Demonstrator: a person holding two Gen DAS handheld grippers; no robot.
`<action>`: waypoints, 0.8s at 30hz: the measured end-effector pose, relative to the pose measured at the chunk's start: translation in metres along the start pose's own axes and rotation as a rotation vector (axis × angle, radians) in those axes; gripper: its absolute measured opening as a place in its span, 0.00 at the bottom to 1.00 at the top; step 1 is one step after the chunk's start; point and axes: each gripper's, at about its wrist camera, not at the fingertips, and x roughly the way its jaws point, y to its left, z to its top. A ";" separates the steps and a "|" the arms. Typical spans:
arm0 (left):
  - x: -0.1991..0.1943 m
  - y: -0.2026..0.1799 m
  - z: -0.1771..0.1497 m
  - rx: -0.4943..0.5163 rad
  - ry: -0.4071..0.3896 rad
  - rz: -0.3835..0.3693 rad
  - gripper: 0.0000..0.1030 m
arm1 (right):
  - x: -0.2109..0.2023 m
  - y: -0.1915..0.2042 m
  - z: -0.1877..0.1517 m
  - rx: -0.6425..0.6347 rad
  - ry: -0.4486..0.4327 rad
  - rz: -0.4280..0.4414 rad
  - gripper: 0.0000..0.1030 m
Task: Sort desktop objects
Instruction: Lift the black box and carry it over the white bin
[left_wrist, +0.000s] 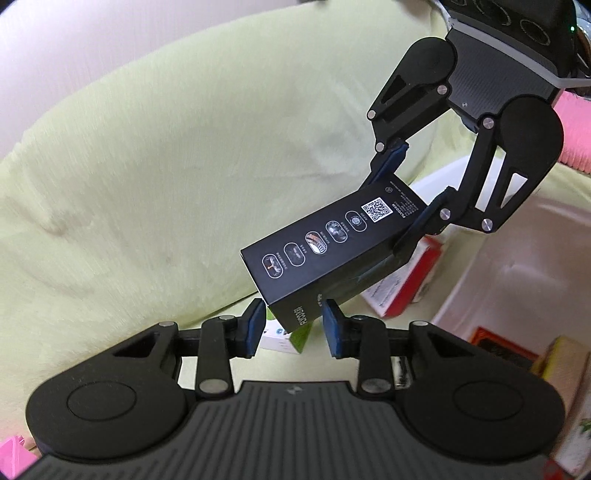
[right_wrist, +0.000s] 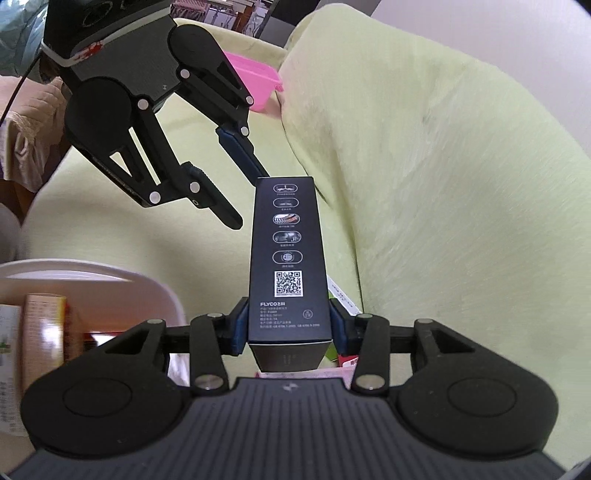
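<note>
My right gripper (right_wrist: 285, 325) is clamped on the near end of the long black box (right_wrist: 286, 258), which I hold in the air above the green cover (right_wrist: 443, 184). Its long axis runs straight away from my right camera, with the printed face up and the far end pointing between the fingers of my left gripper (left_wrist: 293, 325), which stand apart and do not touch it. Further away, the white bin (left_wrist: 517, 258) already holds several boxes, so I judge the sorting is partly done; this box is not placed yet.

A pale green cloth (right_wrist: 424, 184) (slightly rumpled) covers the seat.
</note>
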 end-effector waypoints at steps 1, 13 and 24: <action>-0.004 -0.003 0.001 -0.002 -0.002 -0.002 0.39 | -0.010 0.005 -0.003 -0.004 -0.006 -0.003 0.38; -0.045 -0.041 0.002 -0.040 0.009 -0.043 0.39 | -0.067 0.056 -0.015 -0.022 -0.033 0.043 0.37; -0.028 -0.056 -0.018 -0.128 0.088 -0.095 0.39 | -0.055 0.076 -0.036 -0.018 -0.008 0.161 0.37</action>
